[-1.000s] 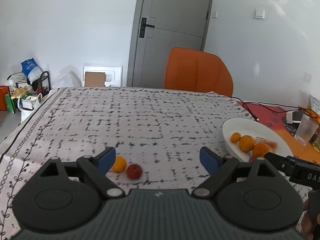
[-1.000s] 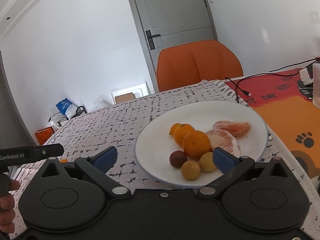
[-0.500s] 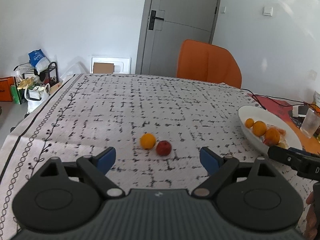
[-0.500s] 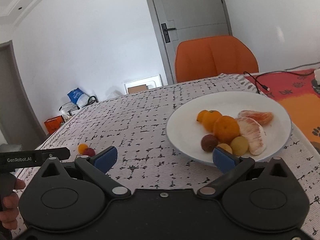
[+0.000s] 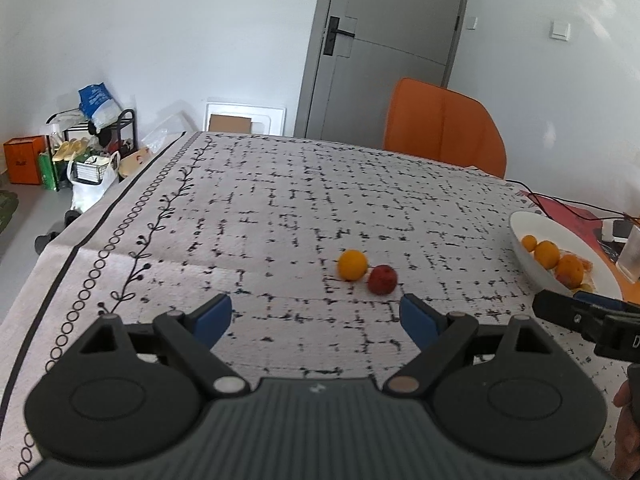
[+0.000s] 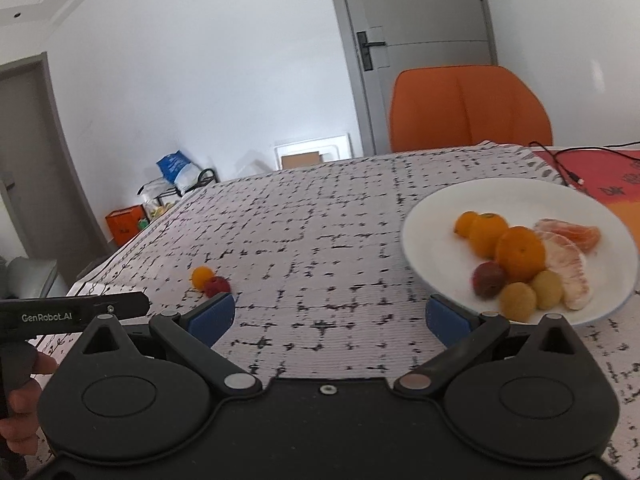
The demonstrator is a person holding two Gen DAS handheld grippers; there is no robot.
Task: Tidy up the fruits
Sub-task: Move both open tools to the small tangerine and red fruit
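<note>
A dining table (image 5: 280,208) under a white cloth printed with broken black lines carries the scene, its left edge trimmed with a vine-and-ring border. Beyond that left edge, on the floor against the wall, stand an orange box (image 5: 22,159), a black rack (image 5: 120,128) stuffed with bags, and a white framed panel (image 5: 245,119).

In the left wrist view, the left gripper (image 5: 316,316) hangs over the near edge of the table with its blue-padded jaws spread wide and nothing between them. Ahead of it, toward the middle of the cloth and slightly right of the gripper's centre line, a small orange (image 5: 352,265) and a red fruit (image 5: 382,279) lie touching, the orange on the left and a little farther away. Neither is in contact with the pads.

A grey door (image 5: 384,48) and an orange chair (image 5: 444,128) stand behind the table's far edge.

The right gripper (image 6: 327,317), seen from its own camera, is likewise released, jaws apart over bare cloth near the front edge. Just beyond its right pad, toward the table's right side, sits a white plate (image 6: 416,240) holding three oranges (image 6: 520,254), a dark red fruit (image 6: 489,279), two yellowish fruits (image 6: 518,301) and peeled citrus segments (image 6: 568,256). A black cable (image 6: 560,164) trails across a red mat (image 6: 600,176) past the plate. At the right border of the left wrist view a clear glass (image 5: 633,254) stands beyond the plate.
</note>
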